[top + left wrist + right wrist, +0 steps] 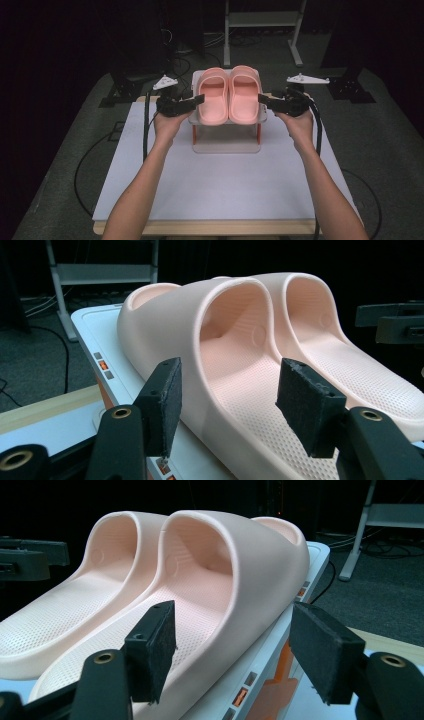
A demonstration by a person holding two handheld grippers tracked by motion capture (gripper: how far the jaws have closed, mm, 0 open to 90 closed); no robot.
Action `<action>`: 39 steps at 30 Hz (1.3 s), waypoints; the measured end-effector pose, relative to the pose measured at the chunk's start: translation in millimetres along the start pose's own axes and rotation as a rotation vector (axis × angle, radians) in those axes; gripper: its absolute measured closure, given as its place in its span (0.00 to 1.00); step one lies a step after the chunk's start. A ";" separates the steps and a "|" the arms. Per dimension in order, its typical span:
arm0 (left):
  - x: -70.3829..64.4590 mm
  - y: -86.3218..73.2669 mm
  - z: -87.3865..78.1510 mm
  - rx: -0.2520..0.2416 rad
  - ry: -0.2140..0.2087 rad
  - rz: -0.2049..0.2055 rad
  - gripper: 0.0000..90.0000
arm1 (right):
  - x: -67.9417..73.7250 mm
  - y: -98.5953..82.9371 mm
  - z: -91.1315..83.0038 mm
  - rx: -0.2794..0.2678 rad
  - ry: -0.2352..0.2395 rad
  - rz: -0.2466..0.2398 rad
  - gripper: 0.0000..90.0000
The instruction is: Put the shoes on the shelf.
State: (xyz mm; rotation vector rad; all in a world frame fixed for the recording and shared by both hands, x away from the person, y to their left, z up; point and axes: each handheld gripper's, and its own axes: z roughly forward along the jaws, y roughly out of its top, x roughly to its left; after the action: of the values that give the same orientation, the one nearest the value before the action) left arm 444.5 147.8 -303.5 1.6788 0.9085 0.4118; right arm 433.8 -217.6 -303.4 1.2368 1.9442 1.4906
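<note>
Setting. A white-topped table (pixel 225 185) with a pale wooden edge stands on grey carpet (pixel 390 150). Black cables (pixel 82 172) trail across the carpet. Behind the table, a light metal frame (pixel 262 22) rises near dark equipment stands (pixel 350 85). The far room lies unlit.

two pink slippers (pixel 229 95), one white rack (pixel 226 143), two hand-held grippers, left hand-held gripper (pixel 202 100), right hand-held gripper (pixel 260 98)

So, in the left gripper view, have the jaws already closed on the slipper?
No, the left gripper is open: its jaws stand apart on either side of the left slipper's outer edge, with gaps showing.
</note>
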 end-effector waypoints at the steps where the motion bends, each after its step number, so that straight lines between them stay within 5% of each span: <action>1: -0.3 -0.1 -0.6 -0.001 0.001 0.002 0.47 | 0.3 -0.3 -0.2 0.000 0.001 0.000 0.38; 39: -13.3 -16.9 -26.2 -0.028 -0.033 0.030 0.35 | 1.4 -18.6 -24.4 -0.008 0.021 -0.033 0.32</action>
State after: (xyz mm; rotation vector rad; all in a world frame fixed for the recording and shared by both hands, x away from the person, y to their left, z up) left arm 412.1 156.6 -308.7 1.6702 0.8510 0.4140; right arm 407.4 -231.0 -311.5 1.1845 1.9603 1.5003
